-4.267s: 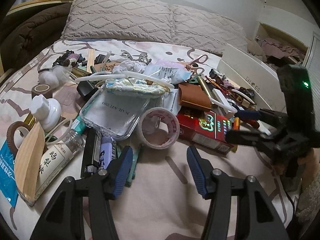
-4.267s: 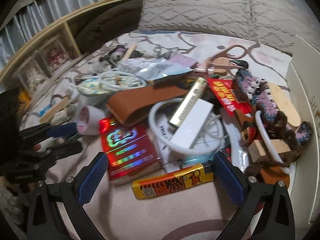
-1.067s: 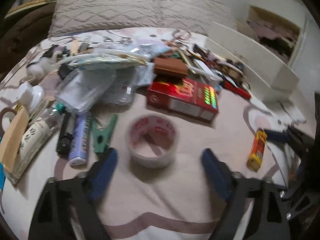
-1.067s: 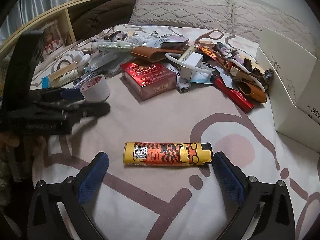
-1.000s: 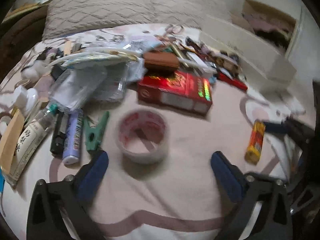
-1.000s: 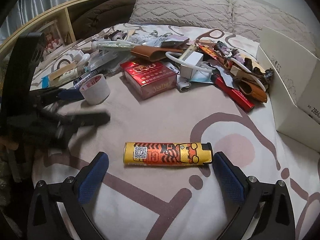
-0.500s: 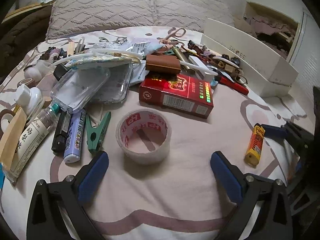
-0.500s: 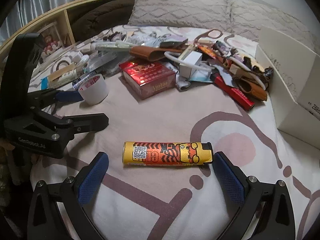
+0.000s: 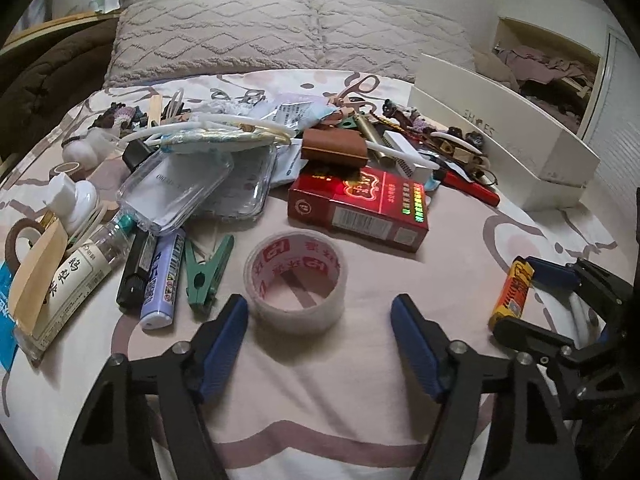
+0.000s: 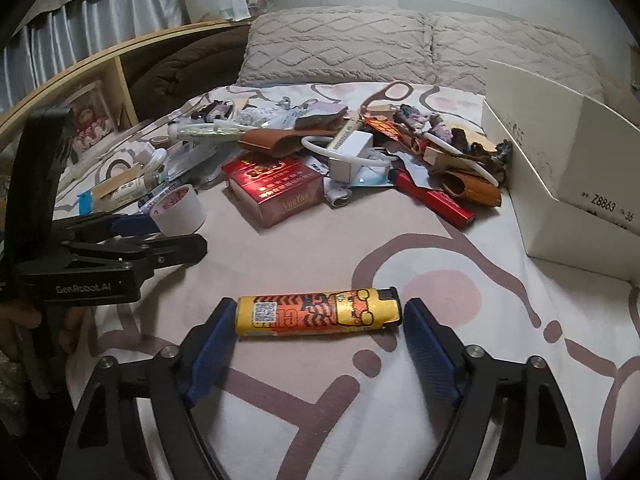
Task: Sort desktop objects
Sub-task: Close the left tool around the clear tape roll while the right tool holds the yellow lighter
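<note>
The clear case (image 9: pixel 176 184) hid the bottle's (image 9: pixel 76 276) cap; clutter covered most of the scissors (image 9: pixel 356 88).

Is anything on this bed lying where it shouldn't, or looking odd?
Mostly the heap itself: the red carton, clear plastic case, scissors and cables lie jumbled across the bedspread. Two things sit apart from it: the tape roll and the yellow lighter. Nothing looks spilled or broken.
</note>
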